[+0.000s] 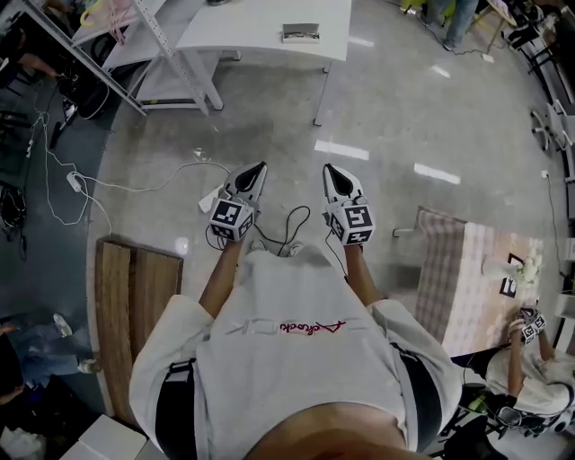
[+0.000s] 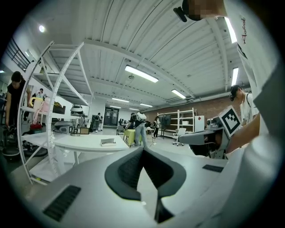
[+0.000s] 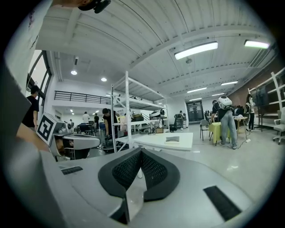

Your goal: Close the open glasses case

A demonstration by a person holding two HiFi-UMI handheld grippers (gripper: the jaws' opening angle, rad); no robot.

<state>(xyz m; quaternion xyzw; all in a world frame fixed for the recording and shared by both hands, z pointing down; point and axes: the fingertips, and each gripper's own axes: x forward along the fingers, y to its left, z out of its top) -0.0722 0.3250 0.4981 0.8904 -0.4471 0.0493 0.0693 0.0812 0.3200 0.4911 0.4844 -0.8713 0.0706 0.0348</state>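
My left claw (image 1: 260, 168) and right claw (image 1: 328, 169) are clenched, empty; I'd walk to the table (image 1: 260, 27) at twelve o'clock, unclenching one near the likely glasses case (image 1: 300, 33).

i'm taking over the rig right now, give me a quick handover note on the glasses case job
Left tongs: shut, empty, held about level over the floor.
Right tongs: shut, empty, beside the left pair.
Things: what looks like the glasses case lies near the front edge of the white table, ahead of both tongs. It is too far off to tell whether its lid is up.
Done: nothing visible; neither pair is at the table.
Left: step up to the table, check the case, fold its lid down until closed.
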